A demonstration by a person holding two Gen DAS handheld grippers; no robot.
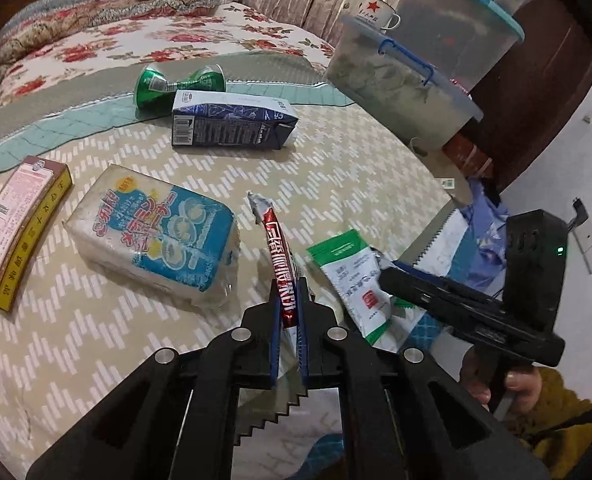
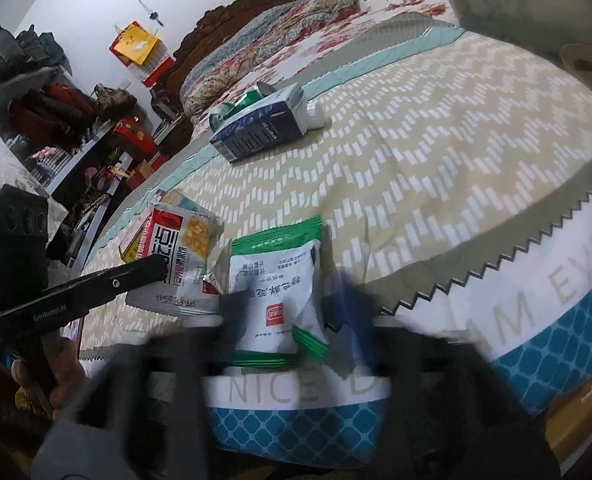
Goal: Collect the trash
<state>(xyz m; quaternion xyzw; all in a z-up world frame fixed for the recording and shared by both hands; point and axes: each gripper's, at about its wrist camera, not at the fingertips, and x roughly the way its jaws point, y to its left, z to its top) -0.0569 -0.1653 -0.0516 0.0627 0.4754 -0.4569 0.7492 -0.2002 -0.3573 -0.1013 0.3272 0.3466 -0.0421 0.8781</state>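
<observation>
Nearest the left gripper (image 1: 287, 300), jaws are clamped flat on a red snack wrapper (image 1: 278, 256), held up off the bed (image 1: 375, 168). Judgement: keep that pinch firm and carry the wrapper clear w/o snagging the rest.

Just right of the wrapper lies the green-and-white pouch (image 2: 274, 292), flat on the bed near its front edge, w/ the right gripper (image 2: 292, 320) over it. Its jaws are blurred but stand well apart, one either side of the pouch, pads not pressing. Judgement: lower, close across the pouch's middle, not a thin corner.

Left of the wrapper: tissue pack (image 1: 156, 236), then a yellow-edged box (image 1: 16, 232). Farther back: dark blue carton (image 1: 232, 122), and behind it a crushed green can (image 1: 176, 82).
</observation>
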